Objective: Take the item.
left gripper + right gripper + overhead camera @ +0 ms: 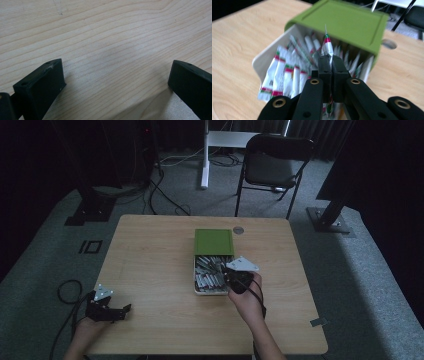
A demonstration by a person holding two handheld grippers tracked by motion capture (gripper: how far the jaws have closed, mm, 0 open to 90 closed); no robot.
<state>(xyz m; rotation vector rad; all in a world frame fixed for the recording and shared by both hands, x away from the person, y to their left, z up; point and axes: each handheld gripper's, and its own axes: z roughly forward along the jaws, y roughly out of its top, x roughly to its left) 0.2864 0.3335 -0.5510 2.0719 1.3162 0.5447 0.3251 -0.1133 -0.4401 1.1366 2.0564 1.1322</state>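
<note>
Sachet (327, 47): thin, white with red and green bands, pinched between the jaws of the right gripper (329, 60). It stands upright, its pointed top above the jaw tips and its lower end showing under them. It hangs above the open box (262, 61), over the other sachets (284, 75).

Right gripper: clenched on the sachet, both jaws pressed flat against it with only the sachet between them. In the high view the right gripper (239, 279) sits over the right edge of the box (196, 290), with the person's right hand (247, 300) behind it.

Box: pale, shallow and rectangular, near the middle of the table (150, 270). It is packed with the same kind of sachets, lying lengthwise and overlapping. A green lid (344, 22) covers the far half of the box and leaves the near half open. In the high view the lid (214, 242) is the end away from the person.

Left gripper (107, 307): well apart from the box, at the near left corner of the table. Released: in the left gripper view its jaws stand wide apart over bare wood, nothing between them.

Other: a round grommet (238, 230) set in the tabletop just right of the lid. A dark folding chair (272, 165) on the floor beyond the table.
</note>
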